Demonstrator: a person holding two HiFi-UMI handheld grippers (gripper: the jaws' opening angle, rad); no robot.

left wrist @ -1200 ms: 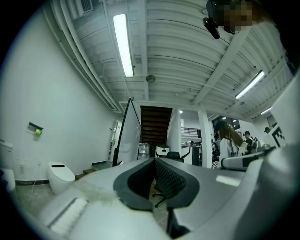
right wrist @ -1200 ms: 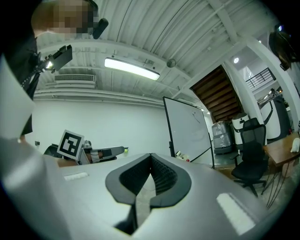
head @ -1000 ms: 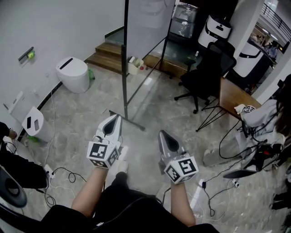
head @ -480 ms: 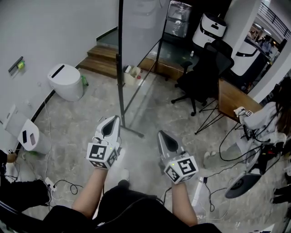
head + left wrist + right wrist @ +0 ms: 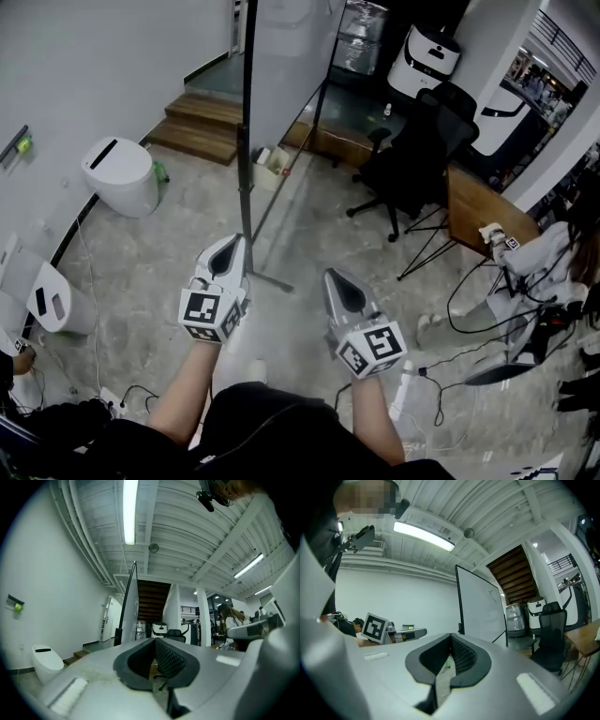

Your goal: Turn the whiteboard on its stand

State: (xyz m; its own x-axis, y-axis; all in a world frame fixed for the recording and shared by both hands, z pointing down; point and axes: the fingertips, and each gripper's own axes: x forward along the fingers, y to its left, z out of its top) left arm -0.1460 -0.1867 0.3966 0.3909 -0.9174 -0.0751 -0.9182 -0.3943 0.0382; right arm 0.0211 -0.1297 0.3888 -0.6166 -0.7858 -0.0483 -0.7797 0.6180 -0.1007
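The whiteboard [image 5: 286, 56] stands upright on a black metal stand [image 5: 246, 169] ahead of me, its foot [image 5: 267, 279] on the marble floor. In the left gripper view the whiteboard [image 5: 131, 604] shows almost edge-on; in the right gripper view its white face [image 5: 480, 609] shows. My left gripper [image 5: 235, 244] is shut and empty, held just short of the stand's pole. My right gripper [image 5: 334, 276] is shut and empty too, level with it and to the right of the foot. Neither touches the board. Both gripper views show the left gripper [image 5: 153, 640] and right gripper [image 5: 450, 635] with pads together.
A black office chair [image 5: 417, 164] stands right of the board, with a wooden table [image 5: 483, 211] beyond it. Wooden steps [image 5: 202, 117], a white round unit [image 5: 120, 176] and a small box [image 5: 272, 159] lie to the left and behind. Cables [image 5: 464, 352] trail over the floor at right.
The view has moved closer to the whiteboard: its pole and foot now sit nearer the left gripper. Both grippers stayed shut, in the same place in view.
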